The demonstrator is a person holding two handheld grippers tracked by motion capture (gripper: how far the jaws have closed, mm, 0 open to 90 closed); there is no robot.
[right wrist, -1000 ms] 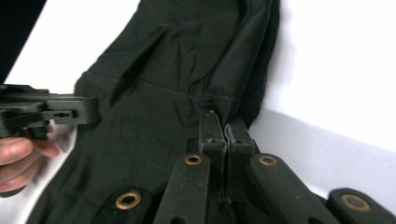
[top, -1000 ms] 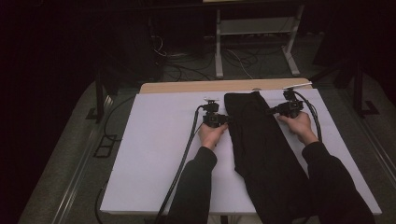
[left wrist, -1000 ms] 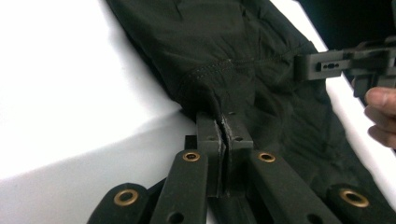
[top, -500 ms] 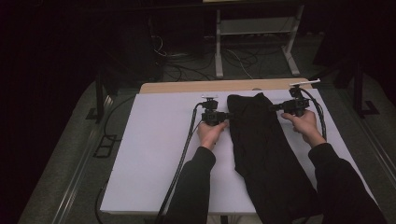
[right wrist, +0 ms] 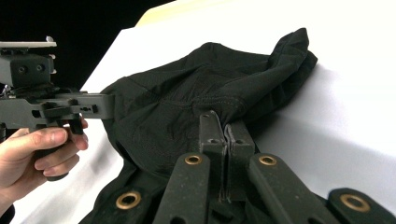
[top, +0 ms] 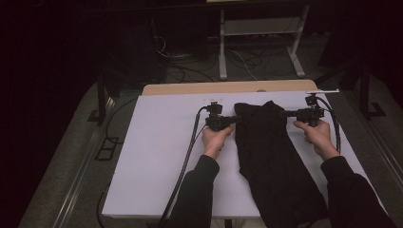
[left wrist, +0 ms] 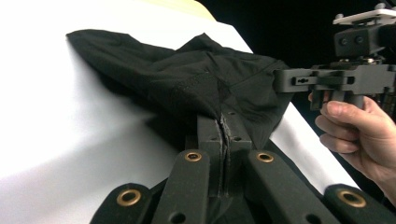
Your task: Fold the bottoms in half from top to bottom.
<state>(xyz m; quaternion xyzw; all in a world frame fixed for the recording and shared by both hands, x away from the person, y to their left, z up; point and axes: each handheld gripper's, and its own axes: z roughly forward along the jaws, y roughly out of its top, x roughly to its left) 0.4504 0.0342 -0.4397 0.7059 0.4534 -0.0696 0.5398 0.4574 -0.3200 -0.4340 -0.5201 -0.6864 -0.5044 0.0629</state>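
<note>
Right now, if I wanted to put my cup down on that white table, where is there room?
The widest bare patch of the white table top lies left of the left gripper, out to the left edge. A narrower strip runs between the black garment and the left forearm. It is crowded on the right, where both grippers, including the right gripper, clamp the garment's far end.
</note>
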